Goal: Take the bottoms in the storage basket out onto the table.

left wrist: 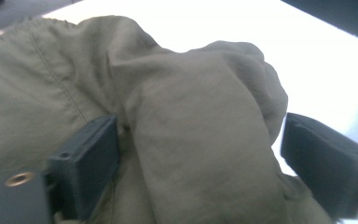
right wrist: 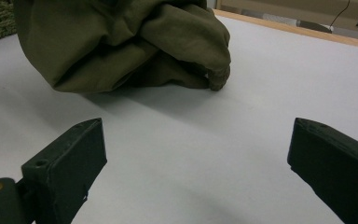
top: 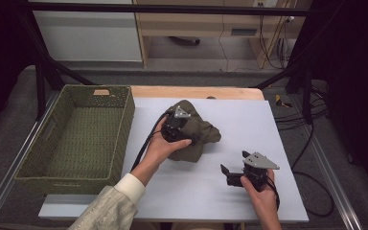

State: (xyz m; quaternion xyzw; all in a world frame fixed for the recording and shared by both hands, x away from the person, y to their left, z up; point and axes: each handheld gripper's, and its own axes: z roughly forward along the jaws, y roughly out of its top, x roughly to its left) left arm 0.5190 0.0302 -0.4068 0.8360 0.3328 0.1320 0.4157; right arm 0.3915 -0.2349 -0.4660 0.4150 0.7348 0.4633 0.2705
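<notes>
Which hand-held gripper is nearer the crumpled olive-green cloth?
Left. Left hand-held gripper straddles a fold of the crumpled olive-green cloth; right hand-held gripper sits apart on the white tabletop.

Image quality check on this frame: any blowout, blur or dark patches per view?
High view: sharp enough, but side edges fall to black; white table evenly lit. Left gripper view: table behind the olive cloth blows out white, near jaws soft. Right gripper view: cloth casts a soft shadow on the table, near jaws slightly blurred.
</notes>
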